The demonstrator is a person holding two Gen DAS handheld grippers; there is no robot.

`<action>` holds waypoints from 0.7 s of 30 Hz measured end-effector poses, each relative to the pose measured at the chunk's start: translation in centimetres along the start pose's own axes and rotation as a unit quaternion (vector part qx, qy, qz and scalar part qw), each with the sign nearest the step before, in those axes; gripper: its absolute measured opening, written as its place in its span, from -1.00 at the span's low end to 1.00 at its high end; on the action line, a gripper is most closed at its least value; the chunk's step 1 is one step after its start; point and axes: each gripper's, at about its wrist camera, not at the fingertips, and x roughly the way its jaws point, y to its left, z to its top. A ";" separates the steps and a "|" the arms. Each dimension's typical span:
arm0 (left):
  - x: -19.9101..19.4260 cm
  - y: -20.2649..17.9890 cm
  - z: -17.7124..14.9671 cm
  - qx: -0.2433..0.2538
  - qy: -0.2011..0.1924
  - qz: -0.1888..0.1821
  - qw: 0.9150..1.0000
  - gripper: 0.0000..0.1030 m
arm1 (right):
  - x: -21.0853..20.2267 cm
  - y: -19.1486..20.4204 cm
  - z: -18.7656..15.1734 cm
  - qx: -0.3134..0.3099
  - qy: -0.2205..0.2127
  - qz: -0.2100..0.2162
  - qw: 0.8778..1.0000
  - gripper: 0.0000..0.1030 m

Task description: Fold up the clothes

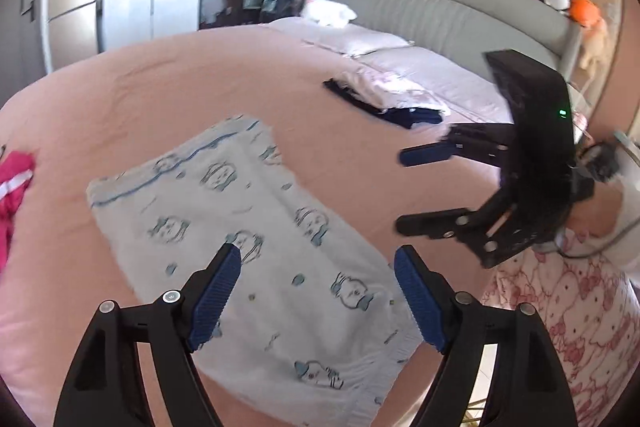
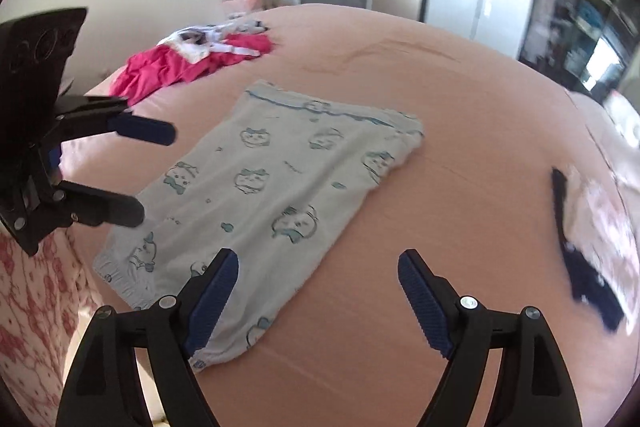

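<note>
A pale blue garment with cartoon prints (image 1: 256, 239) lies folded flat on the pink bed (image 1: 160, 95); it also shows in the right wrist view (image 2: 280, 195). My left gripper (image 1: 318, 293) is open and empty, hovering above the garment's near end. It shows from the side in the right wrist view (image 2: 154, 173). My right gripper (image 2: 318, 297) is open and empty, above the garment's near right edge. It shows in the left wrist view (image 1: 404, 191), right of the garment.
A pink garment (image 2: 188, 61) and a white one (image 2: 200, 39) lie crumpled at the bed's far left. A stack of folded clothes, dark and white, (image 1: 392, 99) sits near the pillows (image 1: 360, 39). The grey headboard (image 1: 440, 11) carries plush toys. The person's patterned clothing (image 1: 560, 307) is at the bed's edge.
</note>
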 end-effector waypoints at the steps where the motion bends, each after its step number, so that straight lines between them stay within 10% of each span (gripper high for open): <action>1: 1.4 0.2 0.3 0.015 0.022 0.000 1.000 0.58 | 1.1 0.4 0.3 -0.024 0.002 0.010 1.000 0.60; 8: 6.4 2.9 2.6 0.123 0.096 0.013 0.988 0.58 | 8.4 -0.4 0.7 -0.008 0.045 0.059 0.997 0.60; 12: 9.2 6.4 0.3 0.117 0.222 0.159 0.955 0.63 | 9.3 -0.9 -1.1 0.008 0.077 0.053 0.996 0.77; 17: 4.3 8.3 1.5 0.039 0.166 0.217 0.961 0.65 | 6.6 -4.9 -1.5 0.120 0.089 0.025 0.989 0.97; 21: 4.9 7.2 2.3 -0.011 0.109 0.118 0.987 0.65 | 6.8 -6.6 -0.5 0.167 0.047 0.012 0.985 0.98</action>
